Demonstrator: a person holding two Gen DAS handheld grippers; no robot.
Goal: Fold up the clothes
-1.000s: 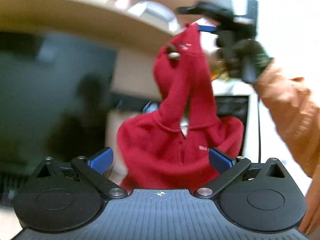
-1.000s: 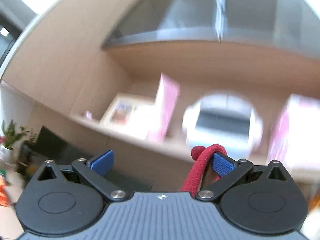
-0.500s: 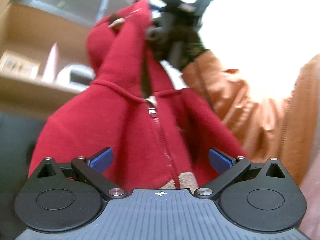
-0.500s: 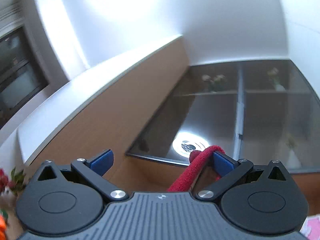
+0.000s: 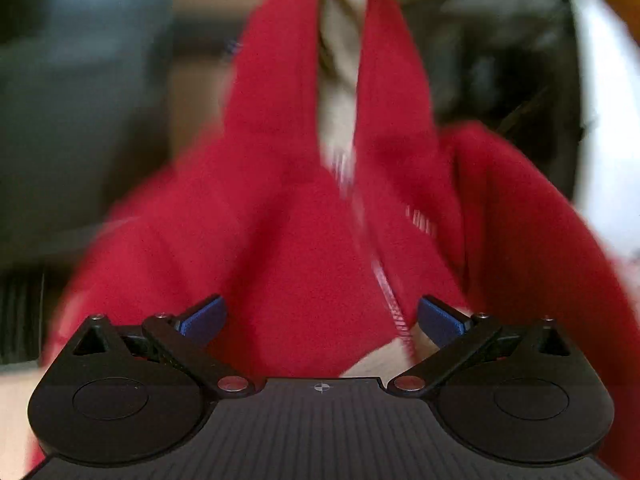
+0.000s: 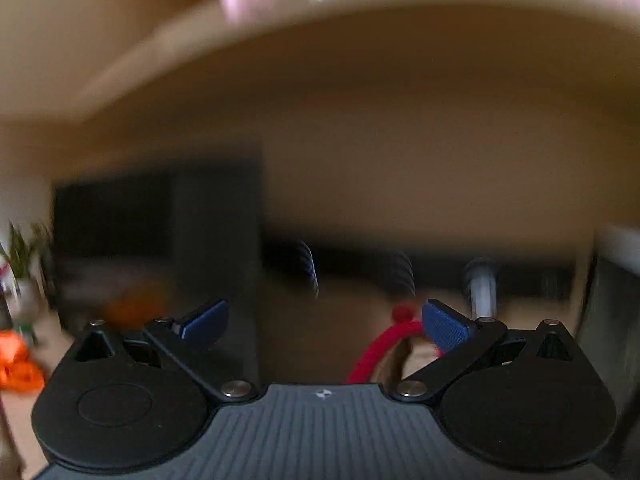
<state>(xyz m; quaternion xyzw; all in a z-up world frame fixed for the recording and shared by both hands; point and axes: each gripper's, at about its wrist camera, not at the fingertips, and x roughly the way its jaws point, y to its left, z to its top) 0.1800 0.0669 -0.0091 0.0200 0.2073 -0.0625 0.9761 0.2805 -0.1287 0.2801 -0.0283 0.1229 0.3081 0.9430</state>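
Observation:
A red zip-up hoodie [image 5: 304,216] hangs in the air and fills the middle of the left wrist view, its hood stretched upward and its pale lining showing. My left gripper [image 5: 320,320] is open, with the hoodie's lower front just beyond its blue fingertips. My right gripper [image 6: 324,320] stands with its jaws wide apart; a red edge of the hoodie [image 6: 380,344] is draped over the inner side of its right finger [image 6: 444,328]. Both views are motion-blurred.
A dark screen or panel [image 5: 80,120] is on the left behind the hoodie. The right wrist view shows a wooden shelf wall [image 6: 360,100], a dark cabinet [image 6: 160,220], a plant [image 6: 20,256] and an orange thing [image 6: 16,368] at far left.
The right gripper has swung down from pointing at the ceiling to the shelf wall, hoodie edge still hooked on its finger. The hoodie has dropped and looms closer to the left gripper.

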